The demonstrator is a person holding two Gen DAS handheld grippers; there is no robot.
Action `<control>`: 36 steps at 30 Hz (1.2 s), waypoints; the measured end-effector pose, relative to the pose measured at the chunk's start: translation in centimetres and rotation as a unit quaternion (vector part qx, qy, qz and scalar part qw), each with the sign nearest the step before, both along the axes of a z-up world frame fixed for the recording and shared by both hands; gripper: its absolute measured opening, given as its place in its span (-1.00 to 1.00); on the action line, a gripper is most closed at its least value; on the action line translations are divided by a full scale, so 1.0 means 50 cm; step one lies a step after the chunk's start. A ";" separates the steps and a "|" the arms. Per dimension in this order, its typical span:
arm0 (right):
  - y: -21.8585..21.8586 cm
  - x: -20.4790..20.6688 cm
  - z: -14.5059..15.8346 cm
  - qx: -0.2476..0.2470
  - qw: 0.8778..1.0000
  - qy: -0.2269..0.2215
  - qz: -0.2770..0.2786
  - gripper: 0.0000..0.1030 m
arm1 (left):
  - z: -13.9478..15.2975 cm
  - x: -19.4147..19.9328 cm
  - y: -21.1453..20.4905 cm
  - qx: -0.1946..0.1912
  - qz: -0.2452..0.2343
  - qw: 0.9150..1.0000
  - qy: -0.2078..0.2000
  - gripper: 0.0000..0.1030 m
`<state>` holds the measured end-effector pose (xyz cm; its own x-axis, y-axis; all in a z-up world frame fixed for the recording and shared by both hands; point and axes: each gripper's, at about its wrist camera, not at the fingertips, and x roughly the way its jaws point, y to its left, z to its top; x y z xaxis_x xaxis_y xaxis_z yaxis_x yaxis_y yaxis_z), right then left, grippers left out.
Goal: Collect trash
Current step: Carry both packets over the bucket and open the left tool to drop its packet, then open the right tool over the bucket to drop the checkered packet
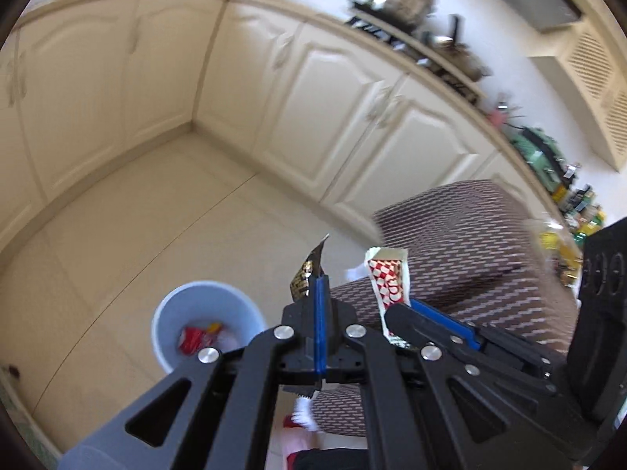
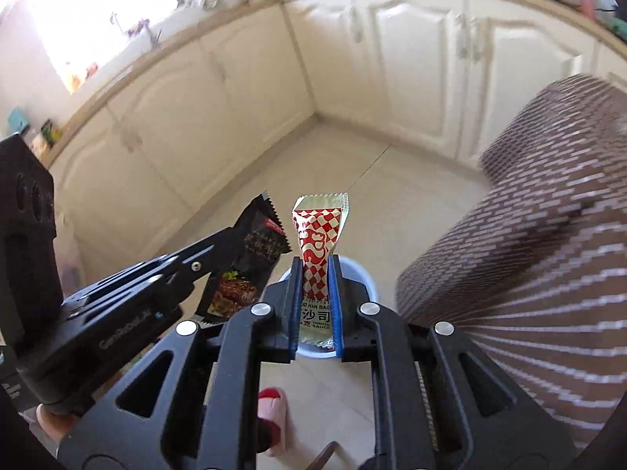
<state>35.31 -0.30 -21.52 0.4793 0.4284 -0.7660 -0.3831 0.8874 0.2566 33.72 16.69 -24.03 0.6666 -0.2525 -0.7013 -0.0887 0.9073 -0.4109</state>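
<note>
Right gripper (image 2: 316,274) pinches a red-and-white checkered tomato sauce sachet (image 2: 315,250), "TOMATO SAUCE" legible, above the blue trash bin (image 1: 203,313). Left gripper (image 1: 320,286) clamps a black snack wrapper (image 2: 250,270). Patterned trouser leg (image 2: 529,254) crowds alongside; pink slipper (image 2: 272,415) below.

Open floor (image 1: 156,215) around the bin (image 1: 203,313); a patterned seat (image 1: 470,254), seemingly close, blocks the right.

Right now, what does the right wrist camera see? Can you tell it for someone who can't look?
The right tongs pinch a red-and-white checkered sauce packet above a pale blue bin on the tiled kitchen floor. Beside them, the left tongs hold a black snack wrapper; cream cabinets stand behind.
</note>
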 end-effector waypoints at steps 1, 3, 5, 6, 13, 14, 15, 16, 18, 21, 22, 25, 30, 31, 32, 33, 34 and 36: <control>0.024 0.008 -0.024 -0.005 1.000 0.011 0.007 -0.75 | -0.023 0.008 0.014 -0.003 0.003 1.000 0.009 -1.00; 0.051 0.022 -0.066 -0.008 0.999 0.028 0.016 -0.75 | -0.070 0.028 0.036 -0.006 0.012 1.000 0.025 -1.00; 0.070 0.037 -0.105 -0.015 0.999 0.042 0.018 -0.75 | -0.116 0.052 0.054 -0.008 0.017 0.999 0.037 -1.00; 0.078 0.045 -0.122 -0.017 0.998 0.049 0.018 -0.75 | -0.133 0.059 0.060 -0.009 0.018 0.999 0.041 -1.00; 0.104 0.111 -0.227 -0.025 0.995 0.096 0.012 -0.75 | -0.241 0.122 0.089 -0.026 0.011 0.997 0.066 -0.63; 0.107 0.122 -0.235 -0.026 0.995 0.100 0.011 -0.75 | -0.246 0.125 0.089 -0.022 0.016 0.997 0.068 -0.47; 0.113 0.125 -0.242 -0.026 0.994 0.104 0.010 -0.75 | -0.253 0.128 0.094 -0.015 0.024 0.997 0.073 -0.28; 0.116 0.130 -0.253 -0.025 0.994 0.109 0.010 -0.75 | -0.258 0.130 0.096 -0.011 0.027 0.997 0.076 -0.28; 0.129 0.142 -0.266 -0.026 0.993 0.115 0.009 -0.74 | -0.270 0.134 0.099 -0.012 0.027 0.996 0.088 -0.28; 0.135 0.152 -0.281 -0.024 0.992 0.122 0.006 -0.74 | -0.286 0.132 0.107 -0.001 0.033 0.994 0.108 -0.28; 0.138 0.155 -0.285 -0.023 0.992 0.124 0.006 -0.74 | -0.290 0.130 0.110 0.000 0.034 0.993 0.113 -0.27; 0.142 0.147 -0.291 -0.022 0.992 0.126 0.005 -0.74 | -0.298 0.128 0.121 0.002 0.040 0.991 0.124 -0.25; 0.135 0.143 -0.302 -0.019 0.992 0.125 0.005 -0.74 | -0.297 0.118 0.133 0.002 0.049 0.991 0.127 -0.20; 0.137 0.142 -0.308 -0.019 0.992 0.125 0.004 -0.74 | -0.296 0.115 0.136 0.000 0.051 0.991 0.127 -0.19; 0.137 0.141 -0.308 -0.019 0.992 0.123 0.003 -0.74 | -0.296 0.114 0.140 0.000 0.053 0.990 0.127 -0.18; 0.135 0.142 -0.310 -0.019 0.992 0.121 0.002 -0.74 | -0.296 0.112 0.145 0.000 0.056 0.990 0.127 -0.17; 0.136 0.143 -0.309 -0.018 0.992 0.121 0.002 -0.74 | -0.295 0.111 0.147 -0.002 0.057 0.990 0.127 -0.16; 0.138 0.145 -0.305 -0.019 0.993 0.117 0.001 -0.74 | -0.294 0.110 0.153 -0.004 0.061 0.990 0.126 -0.15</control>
